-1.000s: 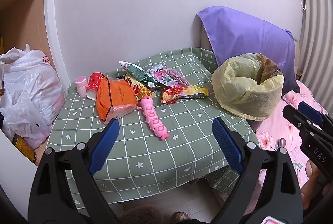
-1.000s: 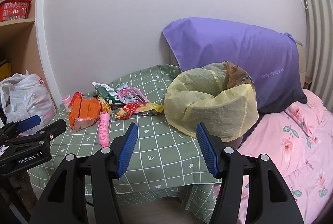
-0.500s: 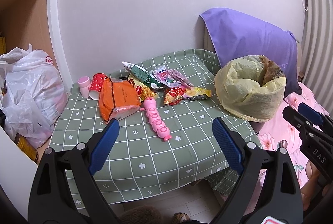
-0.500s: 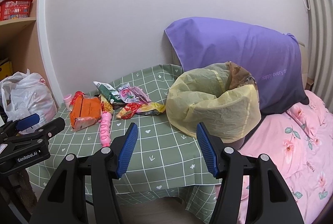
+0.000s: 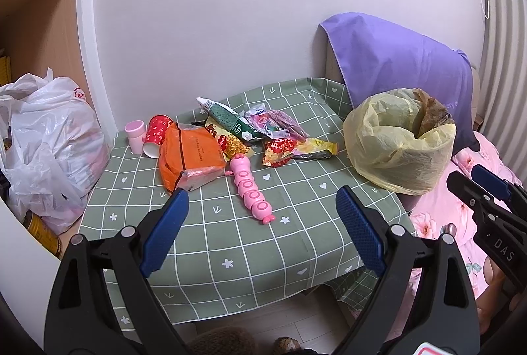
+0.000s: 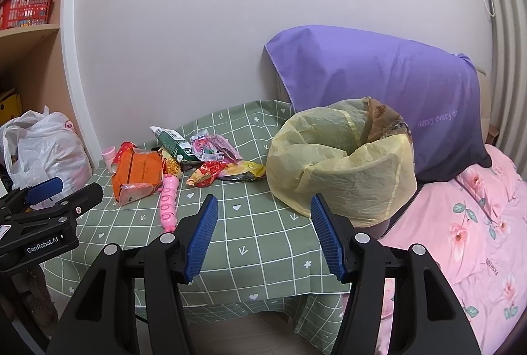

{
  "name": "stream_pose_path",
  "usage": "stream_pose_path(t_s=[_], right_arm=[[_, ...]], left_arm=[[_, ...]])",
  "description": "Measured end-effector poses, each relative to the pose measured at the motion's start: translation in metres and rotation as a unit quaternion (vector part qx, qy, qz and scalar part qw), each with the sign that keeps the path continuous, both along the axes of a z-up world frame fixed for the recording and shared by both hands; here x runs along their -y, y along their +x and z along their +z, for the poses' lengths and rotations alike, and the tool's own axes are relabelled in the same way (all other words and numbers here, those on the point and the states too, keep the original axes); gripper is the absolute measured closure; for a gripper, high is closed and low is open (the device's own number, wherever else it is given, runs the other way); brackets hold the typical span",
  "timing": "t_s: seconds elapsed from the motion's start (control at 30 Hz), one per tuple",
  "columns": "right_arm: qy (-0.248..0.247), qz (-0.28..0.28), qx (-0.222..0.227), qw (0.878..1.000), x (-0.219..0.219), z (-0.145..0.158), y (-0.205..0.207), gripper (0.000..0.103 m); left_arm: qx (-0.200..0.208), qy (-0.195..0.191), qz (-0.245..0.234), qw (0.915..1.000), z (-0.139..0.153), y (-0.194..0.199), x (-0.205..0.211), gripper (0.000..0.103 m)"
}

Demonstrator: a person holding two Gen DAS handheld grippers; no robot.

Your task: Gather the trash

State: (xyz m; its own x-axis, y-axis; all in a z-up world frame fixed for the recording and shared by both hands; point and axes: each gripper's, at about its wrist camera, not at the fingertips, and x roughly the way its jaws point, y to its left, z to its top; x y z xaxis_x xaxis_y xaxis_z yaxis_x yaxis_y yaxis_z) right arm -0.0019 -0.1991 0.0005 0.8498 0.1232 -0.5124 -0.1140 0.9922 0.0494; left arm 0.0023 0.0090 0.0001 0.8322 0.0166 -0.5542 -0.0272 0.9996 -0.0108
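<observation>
Your left hand-held gripper (image 5: 262, 218) is released, its blue pads spread wide and empty above the near edge of the worktop (image 5: 237, 243). Your right hand-held gripper (image 6: 263, 231) is likewise released and holds nothing, poised off the near right corner. Neither touches any item.

Beyond the left pads lies a pink caterpillar toy (image 5: 250, 190), pointing toward the near edge and lying apart from most of the pile. Just beside its far end sits an orange packet (image 5: 189, 154). Toward the far left corner lie a red paper cup (image 5: 156, 134) on its side and a small pink cup (image 5: 135, 132). A green wrapper (image 5: 230, 122), a pink cartoon wrapper (image 5: 266, 124) and a red-and-yellow wrapper (image 5: 296, 149) overlap near the far edge.

The yellow trash bag (image 6: 342, 163) stands open at the right edge, slumped against a purple pillow (image 6: 378, 84); it is the likely destination.

Risks, as a judgement: the wrappers are thin and overlapping, so a pinch may lift two or slip off one. The bag's rim is soft and folded inward, so a release made low or off-centre could drop trash onto the bed (image 6: 467, 223). The toy may not be trash; taking it by reflex would be an error. The cloth could bunch if your pads drag on it.
</observation>
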Motion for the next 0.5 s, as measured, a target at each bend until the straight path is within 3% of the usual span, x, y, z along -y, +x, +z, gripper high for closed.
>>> stream_pose_path(t_s=[0.3, 0.5], right_arm=[[-0.002, 0.009, -0.015, 1.0, -0.004, -0.006, 0.029, 0.047], [0.0, 0.031, -0.022, 0.999, -0.009, -0.012, 0.065, 0.047]], left_arm=[[-0.01, -0.008, 0.019, 0.9997, -0.003, 0.02, -0.017, 0.016], [-0.022, -0.034, 0.039, 0.9984, -0.013, 0.052, -0.043, 0.017]])
